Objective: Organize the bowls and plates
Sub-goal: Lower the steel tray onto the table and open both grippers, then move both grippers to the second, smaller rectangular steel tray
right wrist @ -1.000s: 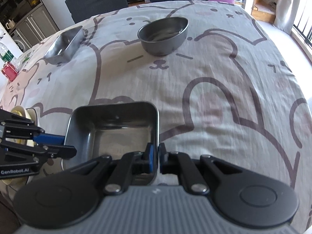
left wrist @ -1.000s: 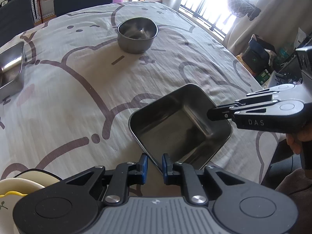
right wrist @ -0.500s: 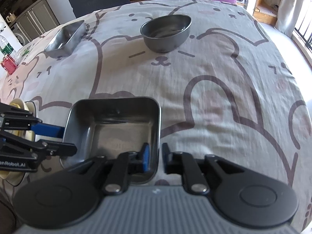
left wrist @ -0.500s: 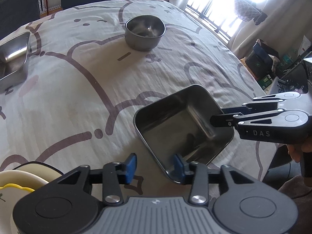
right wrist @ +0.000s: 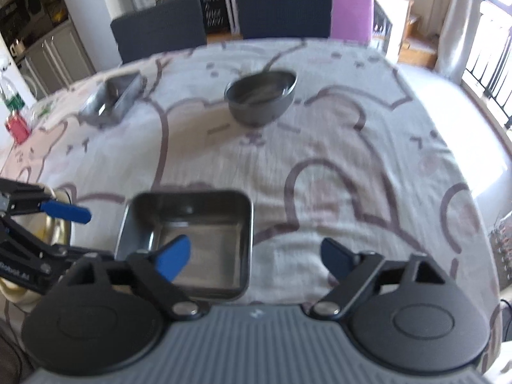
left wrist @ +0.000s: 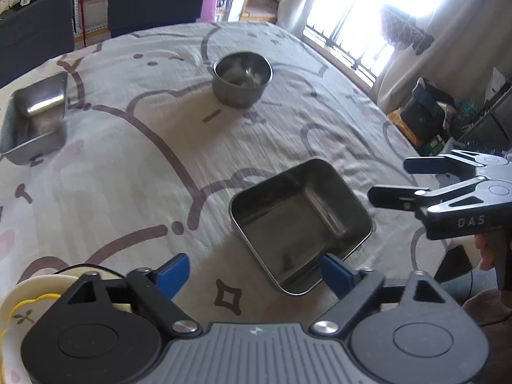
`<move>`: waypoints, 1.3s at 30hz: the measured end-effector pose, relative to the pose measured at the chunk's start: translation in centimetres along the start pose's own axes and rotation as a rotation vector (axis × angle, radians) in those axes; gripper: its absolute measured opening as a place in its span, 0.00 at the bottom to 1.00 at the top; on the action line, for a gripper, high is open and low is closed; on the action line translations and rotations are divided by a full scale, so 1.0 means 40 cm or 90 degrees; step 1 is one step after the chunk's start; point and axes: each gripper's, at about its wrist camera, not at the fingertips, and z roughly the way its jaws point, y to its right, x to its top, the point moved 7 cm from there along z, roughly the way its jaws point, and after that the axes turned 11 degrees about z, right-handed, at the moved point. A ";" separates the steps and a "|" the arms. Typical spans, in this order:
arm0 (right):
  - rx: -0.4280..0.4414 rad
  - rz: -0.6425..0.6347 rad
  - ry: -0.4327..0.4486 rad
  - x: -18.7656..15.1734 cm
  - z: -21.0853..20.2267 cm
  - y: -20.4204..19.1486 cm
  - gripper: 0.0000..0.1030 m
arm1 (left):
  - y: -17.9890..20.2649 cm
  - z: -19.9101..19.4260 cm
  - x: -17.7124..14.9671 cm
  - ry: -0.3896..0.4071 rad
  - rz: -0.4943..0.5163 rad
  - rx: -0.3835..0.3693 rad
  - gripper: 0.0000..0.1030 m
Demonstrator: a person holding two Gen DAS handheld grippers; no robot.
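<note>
A square steel tray [left wrist: 300,220] [right wrist: 188,243] rests on the bear-print tablecloth [left wrist: 134,172], near the front edge. My left gripper [left wrist: 256,272] hovers over its near corner, jaws opening wide, blue pads clear of the rim. My right gripper [right wrist: 256,256] straddles the tray's right wall, jaws also opening, neither pad touching metal. Each gripper shows in the other's view, the right gripper [left wrist: 400,180] beside the tray, the left gripper [right wrist: 73,233] at its left. A round steel bowl [left wrist: 242,78] [right wrist: 260,97] and a second rectangular steel tray [left wrist: 35,118] [right wrist: 112,100] stand farther back.
A stack of cream dishes with a yellow rim [left wrist: 19,307] sits at the near left corner. Dark chairs [right wrist: 284,9] line the far side. A red item [right wrist: 17,128] stands at the left edge. Bags [left wrist: 425,105] lie on the floor beyond the table's right edge.
Both grippers were pinching the square tray's rim; they have let go, spread wide and lifted back a little. The tray stays on the cloth.
</note>
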 end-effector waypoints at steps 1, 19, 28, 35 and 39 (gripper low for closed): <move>-0.005 0.000 0.014 0.006 -0.011 0.000 0.96 | -0.003 -0.013 0.001 0.008 -0.001 0.003 0.92; 0.061 0.015 0.214 0.144 -0.174 -0.183 1.00 | -0.221 -0.322 0.005 0.187 -0.058 0.159 1.00; 0.103 -0.005 0.252 0.229 -0.115 -0.362 1.00 | -0.434 -0.385 0.019 0.244 -0.165 0.236 1.00; 0.153 0.039 0.186 0.309 0.021 -0.486 1.00 | -0.570 -0.308 0.061 0.221 -0.191 0.281 1.00; 0.136 0.061 0.119 0.314 0.151 -0.548 1.00 | -0.630 -0.256 0.093 0.198 -0.172 0.317 1.00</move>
